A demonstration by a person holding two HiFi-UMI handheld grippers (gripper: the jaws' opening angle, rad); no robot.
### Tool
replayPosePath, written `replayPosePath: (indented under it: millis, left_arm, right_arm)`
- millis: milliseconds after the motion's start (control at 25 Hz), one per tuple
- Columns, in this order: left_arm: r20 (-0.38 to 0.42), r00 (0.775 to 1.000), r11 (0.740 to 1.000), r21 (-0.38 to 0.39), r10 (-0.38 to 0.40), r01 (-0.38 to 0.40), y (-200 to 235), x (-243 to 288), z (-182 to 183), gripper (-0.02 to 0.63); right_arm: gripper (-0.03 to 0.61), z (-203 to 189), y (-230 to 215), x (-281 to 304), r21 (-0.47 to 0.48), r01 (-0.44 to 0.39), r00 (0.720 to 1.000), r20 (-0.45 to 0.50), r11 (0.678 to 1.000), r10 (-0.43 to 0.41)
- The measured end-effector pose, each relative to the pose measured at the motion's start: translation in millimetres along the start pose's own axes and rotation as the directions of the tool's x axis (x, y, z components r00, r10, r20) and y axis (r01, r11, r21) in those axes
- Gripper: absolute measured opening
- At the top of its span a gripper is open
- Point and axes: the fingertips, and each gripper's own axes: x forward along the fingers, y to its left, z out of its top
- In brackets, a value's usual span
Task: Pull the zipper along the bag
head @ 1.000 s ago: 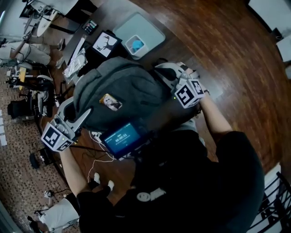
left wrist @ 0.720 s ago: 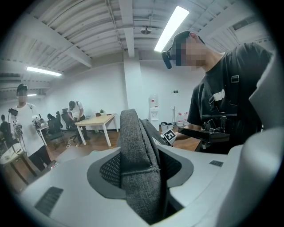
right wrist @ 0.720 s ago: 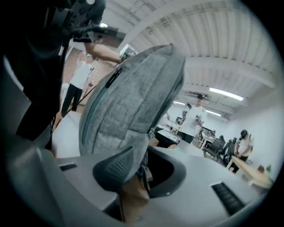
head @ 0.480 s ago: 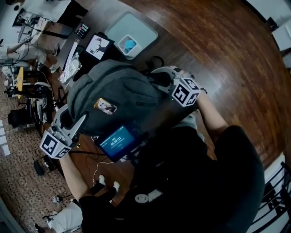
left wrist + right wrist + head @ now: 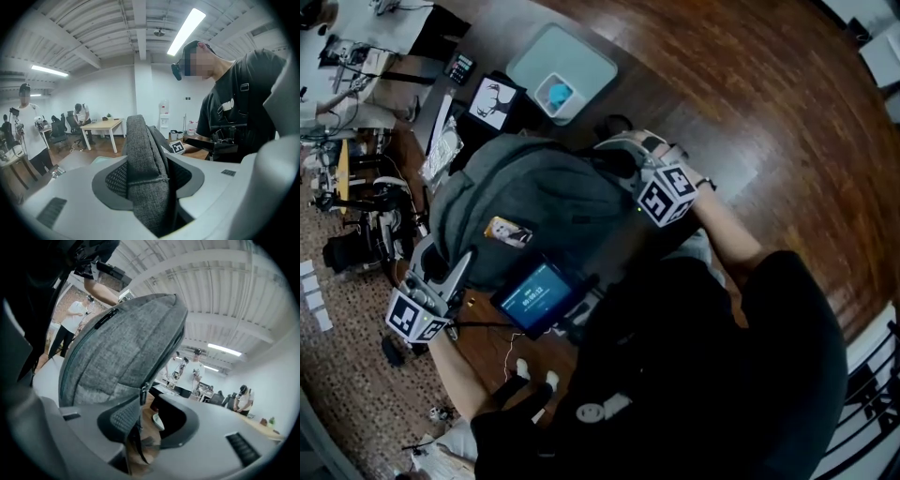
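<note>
Backpack [image 5: 534, 202]: grey woven fabric, soft. My guess is it sags and follows any tug, so it needs a counter-hold while the zip runs. It probably isn't heavy and isn't fragile. It stands on the bench [image 5: 741, 103] right in front of the person, roughly mid-scene.

Left hand-held gripper [image 5: 445, 258] is at the pack's near-left side. It's clamped on a padded ridge of the backpack fabric, which fills the gap with both pads against it. Reads as the anchor hold.

Right hand-held gripper [image 5: 619, 155] is at the pack's far-right side. Its jaws have just been opening and now stand partly spread.
- The zipper slider [image 5: 142, 391] sits just above the jaws, at the low end of the track that curves up over the pack.
- The zipper pull [image 5: 138, 441] dangles between the jaws, close against the left-hand pad with a clear gap to the other one, so nothing is pinched.

Where to grab: the pull looks small and floppy. Best to pinch it high, near the slider, so force goes along the track and doesn't twist it. A slip off the tab is likely if it's caught only at the tip.
</note>
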Motion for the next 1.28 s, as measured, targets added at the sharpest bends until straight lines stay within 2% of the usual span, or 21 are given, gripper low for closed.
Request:
replayPosePath:
  millis: [40, 200, 280, 400, 520, 600, 720, 800, 960, 1120, 1160, 1240, 1280]
  left_arm:
    - [-0.001, 1.0, 1.0, -0.001, 0.0, 0.0, -1, 0, 0, 0.192]
    - [-0.005, 1.0, 1.0, -0.001, -0.003, 0.002, -4, 1, 2, 0.192]
    - [-0.008, 1.0, 1.0, 0.001, 0.001, -0.001, -5, 0, 0, 0.192]
    - [-0.011, 1.0, 1.0, 0.001, -0.004, 0.004, -9, 1, 0, 0.192]
    - [-0.021, 1.0, 1.0, 0.006, -0.006, 0.006, -11, 1, 1, 0.192]
    - [-0.026, 1.0, 1.0, 0.005, 0.001, 0.0, -10, 0, -1, 0.192]
    - [-0.024, 1.0, 1.0, 0.004, 0.001, -0.001, -10, 0, -1, 0.192]
    - [-0.023, 1.0, 1.0, 0.007, 0.001, 0.0, -11, 1, 0, 0.192]
    - [-0.024, 1.0, 1.0, 0.008, 0.002, -0.002, -14, 3, 0, 0.192]
    - [-0.023, 1.0, 1.0, 0.008, 0.003, -0.003, -11, 1, 1, 0.192]
    - [-0.025, 1.0, 1.0, 0.008, 0.005, -0.004, -10, 1, 0, 0.192]
    - [-0.027, 1.0, 1.0, 0.008, 0.005, -0.005, -11, 2, 0, 0.192]
    - [-0.029, 1.0, 1.0, 0.009, 0.006, -0.005, -11, 2, -1, 0.192]
  right_arm:
    - [0.118, 1, 1, 0, 0.0, 0.001, 1.0, 0.004, 1.0, -0.001]
    - [0.118, 4, -3, 4, -0.009, 0.019, 0.999, 0.034, 1.0, -0.018]
    - [0.118, 6, -1, 1, -0.001, -0.002, 0.998, 0.069, 1.0, 0.002]
    - [0.118, 10, 2, -7, 0.021, -0.103, 0.988, 0.122, 0.994, 0.099]
    - [0.118, 13, 3, -8, -0.008, -0.197, 0.973, 0.117, 0.98, 0.197]
    - [0.118, 12, 1, -4, -0.037, -0.162, 0.979, 0.121, 0.986, 0.165]
    - [0.11, 9, -6, 3, -0.031, 0.0, 0.991, 0.136, 1.0, 0.004]
    - [0.106, 11, -8, 3, -0.02, 0.037, 0.988, 0.151, 0.999, -0.034]
    - [0.106, 13, -3, -12, -0.084, -0.034, 0.987, 0.154, 0.996, 0.047]
    - [0.104, 14, 0, -7, -0.116, -0.065, 0.988, 0.13, 0.991, 0.08]
    - [0.096, 14, 2, -4, -0.116, -0.078, 0.988, 0.124, 0.99, 0.093]
    - [0.031, 12, 8, 1, -0.126, -0.104, 0.987, 0.11, 0.986, 0.118]
    - [0.02, 11, 11, 2, -0.133, -0.108, 0.987, 0.105, 0.985, 0.122]
